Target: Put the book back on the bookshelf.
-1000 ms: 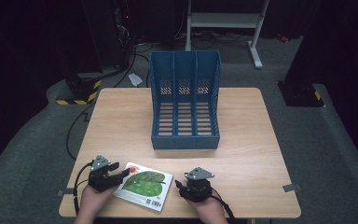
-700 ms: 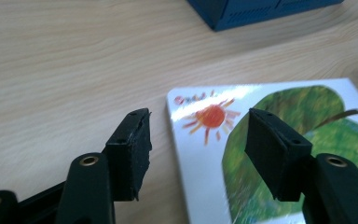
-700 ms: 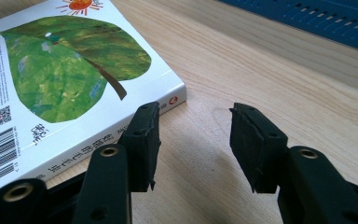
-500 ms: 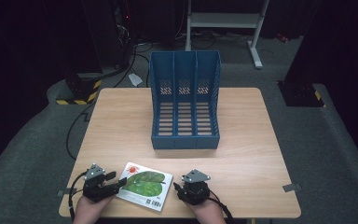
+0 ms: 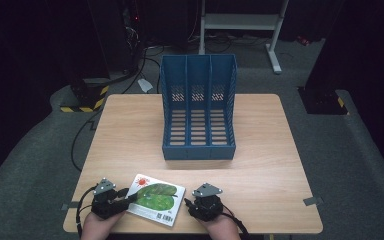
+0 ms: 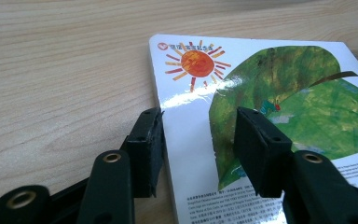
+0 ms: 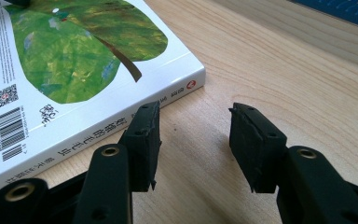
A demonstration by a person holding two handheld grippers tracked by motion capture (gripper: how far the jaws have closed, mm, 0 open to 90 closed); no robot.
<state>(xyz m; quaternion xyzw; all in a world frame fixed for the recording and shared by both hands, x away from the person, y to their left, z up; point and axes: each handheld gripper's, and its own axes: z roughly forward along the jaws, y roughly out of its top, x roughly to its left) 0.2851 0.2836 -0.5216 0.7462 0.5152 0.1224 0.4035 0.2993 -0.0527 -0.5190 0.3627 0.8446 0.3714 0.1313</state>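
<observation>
A picture book (image 5: 155,199) with a green leaf and an orange sun on its white cover lies flat near the table's front edge. My left gripper (image 5: 130,199) is at its left edge. In the left gripper view the gripper (image 6: 198,135) straddles that edge of the book (image 6: 270,84), one jaw on the wood beside it and the other over the cover. The jaws have just been closing, with a gap still showing. My right gripper (image 5: 189,204) is open at the book's right side. In the right gripper view the gripper (image 7: 196,130) has one jaw by the spine of the book (image 7: 74,60) and bare wood between the jaws.
A blue three-slot file rack (image 5: 198,115) stands upright in the middle of the wooden table (image 5: 130,130), its open slots facing me. Bare wood lies between the rack and the book. Dark floor, cables and a white stand surround the table.
My left gripper has slid slightly toward the table's near edge, and its jaws have narrowed around the book's left edge. The right gripper and the book have stayed put.
</observation>
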